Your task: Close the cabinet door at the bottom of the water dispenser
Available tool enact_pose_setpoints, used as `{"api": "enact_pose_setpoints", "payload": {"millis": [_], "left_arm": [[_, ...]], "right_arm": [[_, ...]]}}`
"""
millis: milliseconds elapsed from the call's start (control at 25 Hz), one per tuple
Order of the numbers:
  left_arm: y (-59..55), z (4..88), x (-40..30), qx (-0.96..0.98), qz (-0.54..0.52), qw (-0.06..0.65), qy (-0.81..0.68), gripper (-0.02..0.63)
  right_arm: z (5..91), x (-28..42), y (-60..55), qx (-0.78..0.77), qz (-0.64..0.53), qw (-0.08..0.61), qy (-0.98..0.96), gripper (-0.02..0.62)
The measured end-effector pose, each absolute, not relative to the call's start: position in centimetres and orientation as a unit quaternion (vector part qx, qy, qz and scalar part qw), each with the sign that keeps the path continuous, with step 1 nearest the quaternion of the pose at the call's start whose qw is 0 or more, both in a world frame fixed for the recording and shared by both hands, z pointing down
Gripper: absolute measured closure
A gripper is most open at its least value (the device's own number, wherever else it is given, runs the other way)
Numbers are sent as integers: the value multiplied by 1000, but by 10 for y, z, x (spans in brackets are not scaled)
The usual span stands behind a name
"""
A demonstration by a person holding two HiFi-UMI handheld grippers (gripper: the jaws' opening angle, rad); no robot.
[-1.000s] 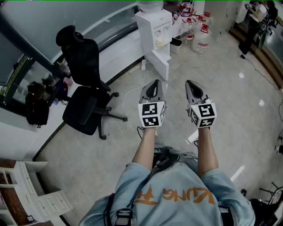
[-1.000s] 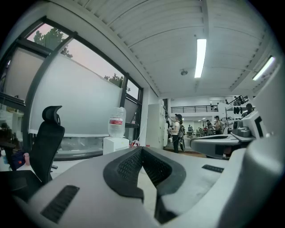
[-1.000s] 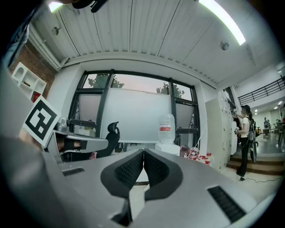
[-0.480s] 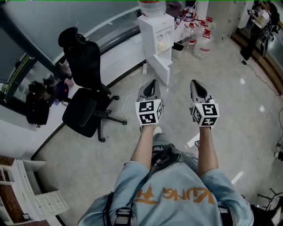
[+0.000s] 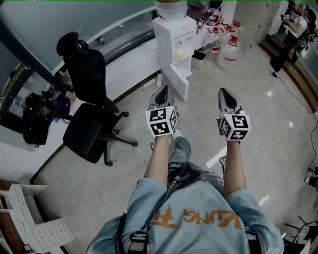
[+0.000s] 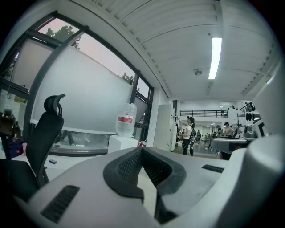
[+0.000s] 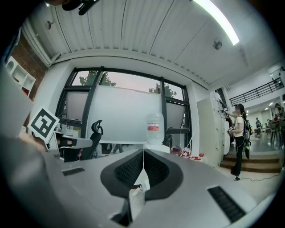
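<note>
The white water dispenser (image 5: pixel 173 35) stands against the far wall with a water bottle (image 5: pixel 170 7) on top. The cabinet door (image 5: pixel 179 81) at its bottom hangs open, swung out toward me. My left gripper (image 5: pixel 163 91) is shut and empty, held level, its tip just short of the door's edge and apart from it. To the right of the door, over bare floor, my right gripper (image 5: pixel 224 93) is shut and empty too. In the left gripper view the bottle (image 6: pixel 125 119) rises above the shut left gripper (image 6: pixel 142 149). The right gripper view shows the bottle (image 7: pixel 154 128) straight past the right gripper (image 7: pixel 143 152).
A black office chair (image 5: pixel 85 110) stands left of the dispenser, with a white cable (image 5: pixel 138 118) across the floor beside it. Several water jugs (image 5: pixel 228 45) sit right of the dispenser. A person (image 5: pixel 291 28) stands far right. A white drawer unit (image 5: pixel 40 229) is at the lower left.
I have walked toward the dispenser with both grippers, so it and its open door sit closer to the left gripper's tip. Both grippers stayed shut.
</note>
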State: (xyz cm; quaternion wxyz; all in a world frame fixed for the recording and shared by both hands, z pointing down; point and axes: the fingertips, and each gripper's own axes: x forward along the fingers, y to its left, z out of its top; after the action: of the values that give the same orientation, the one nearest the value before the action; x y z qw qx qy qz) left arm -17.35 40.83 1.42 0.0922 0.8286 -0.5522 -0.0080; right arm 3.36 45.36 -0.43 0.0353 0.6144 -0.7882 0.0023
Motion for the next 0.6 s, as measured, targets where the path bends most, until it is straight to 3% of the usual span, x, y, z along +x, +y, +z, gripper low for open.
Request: {"api": "enact_pose_setpoints", "payload": {"millis": [600], "left_arm": [[195,100,-136,805,54,184,-561,598]], "right_arm": [[46,55,218,580,72,84,-807,566]]}}
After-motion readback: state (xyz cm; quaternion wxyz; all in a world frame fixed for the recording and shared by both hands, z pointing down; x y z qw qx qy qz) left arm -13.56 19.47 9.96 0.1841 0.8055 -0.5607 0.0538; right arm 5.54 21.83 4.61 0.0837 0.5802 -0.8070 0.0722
